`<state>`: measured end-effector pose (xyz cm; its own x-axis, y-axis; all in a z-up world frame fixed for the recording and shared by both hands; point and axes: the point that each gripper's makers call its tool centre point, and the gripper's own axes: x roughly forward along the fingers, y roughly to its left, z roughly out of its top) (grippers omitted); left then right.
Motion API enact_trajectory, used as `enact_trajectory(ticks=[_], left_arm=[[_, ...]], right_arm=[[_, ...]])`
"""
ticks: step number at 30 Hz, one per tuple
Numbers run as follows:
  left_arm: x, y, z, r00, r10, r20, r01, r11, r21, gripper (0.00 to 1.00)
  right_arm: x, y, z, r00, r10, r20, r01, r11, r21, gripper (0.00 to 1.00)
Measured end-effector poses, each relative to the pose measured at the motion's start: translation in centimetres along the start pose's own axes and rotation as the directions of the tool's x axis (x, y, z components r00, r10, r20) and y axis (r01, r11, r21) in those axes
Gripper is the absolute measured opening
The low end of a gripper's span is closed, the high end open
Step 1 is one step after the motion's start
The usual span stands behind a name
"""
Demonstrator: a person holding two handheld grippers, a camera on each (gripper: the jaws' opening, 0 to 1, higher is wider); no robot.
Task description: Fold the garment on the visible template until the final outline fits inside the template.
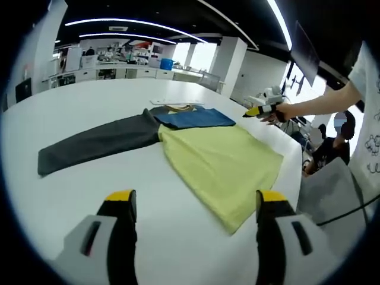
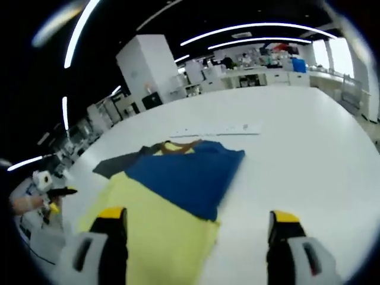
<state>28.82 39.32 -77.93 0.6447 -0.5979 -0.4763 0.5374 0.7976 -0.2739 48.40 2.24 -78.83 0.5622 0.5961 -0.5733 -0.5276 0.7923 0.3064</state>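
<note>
A: How was the garment point(image 1: 196, 151) laid out?

B: It was spread flat on the white worktop point(image 1: 89, 107). In the left gripper view a yellow body, a blue shoulder panel point(image 1: 196, 117) and one dark grey sleeve point(image 1: 95, 144) stretched out sideways were seen. In the right gripper view the blue panel point(image 2: 187, 172) was seen lying over the yellow part point(image 2: 157, 237), with the neckline at the far end.

A: And the left hand-held gripper point(image 1: 196, 205)?

B: Its jaws were held wide apart above the worktop, near the yellow hem, with nothing gripped.

A: The right hand-held gripper point(image 2: 195, 222)?

B: Its jaws were likewise spread and empty, poised just short of the garment's near edge. It was also caught in the left gripper view point(image 1: 261, 111), held in a hand point(image 1: 279, 113) beyond the garment's far side.

A: Was anything else noted on the worktop?

B: A thin white strip point(image 2: 217, 130) was seen past the collar. What it was could not be told.
</note>
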Motion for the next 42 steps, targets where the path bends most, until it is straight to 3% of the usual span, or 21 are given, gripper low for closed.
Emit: enact_trajectory(ticks=[9,23,26,31,38,40,42], left_arm=[[-0.8,2.0,0.2,0.999,0.022,0.031,-0.019,0.996,-0.085,0.81],[-1.6,7.5,2.2,0.996,0.061,0.058,-0.053,0.991,-0.123,0.81],[-1.9,9.6,2.8,0.995,0.069,0.066,-0.060,0.989,-0.132,0.81],[-1.8,10.9,2.7,0.995,0.085,0.054,-0.077,0.987,-0.140,0.81],[-2.2,14.7,2.6,0.988,0.139,0.070,-0.121,0.969,-0.216,0.80],[-2.4,15.9,2.9,0.981,0.169,0.096,-0.138,0.954,-0.265,0.80],[-2.9,17.7,3.5,0.967,0.205,0.149,-0.143,0.926,-0.350,0.80]], right_arm=[[-2.8,1.0,-0.1,0.999,-0.007,0.049,0.007,1.000,-0.010,1.00],[-7.5,0.8,-2.2,0.994,-0.061,0.095,0.058,0.998,0.039,1.00],[-8.3,1.6,-2.7,0.993,-0.066,0.097,0.063,0.997,0.041,1.00],[-9.4,2.7,-3.0,0.992,-0.073,0.106,0.069,0.997,0.046,0.99],[-10.4,3.2,-3.7,0.989,-0.087,0.118,0.080,0.995,0.063,0.99],[-10.8,3.3,-4.0,0.989,-0.094,0.115,0.086,0.994,0.070,0.99],[-11.2,3.0,-4.3,0.988,-0.105,0.116,0.096,0.992,0.080,0.99]])
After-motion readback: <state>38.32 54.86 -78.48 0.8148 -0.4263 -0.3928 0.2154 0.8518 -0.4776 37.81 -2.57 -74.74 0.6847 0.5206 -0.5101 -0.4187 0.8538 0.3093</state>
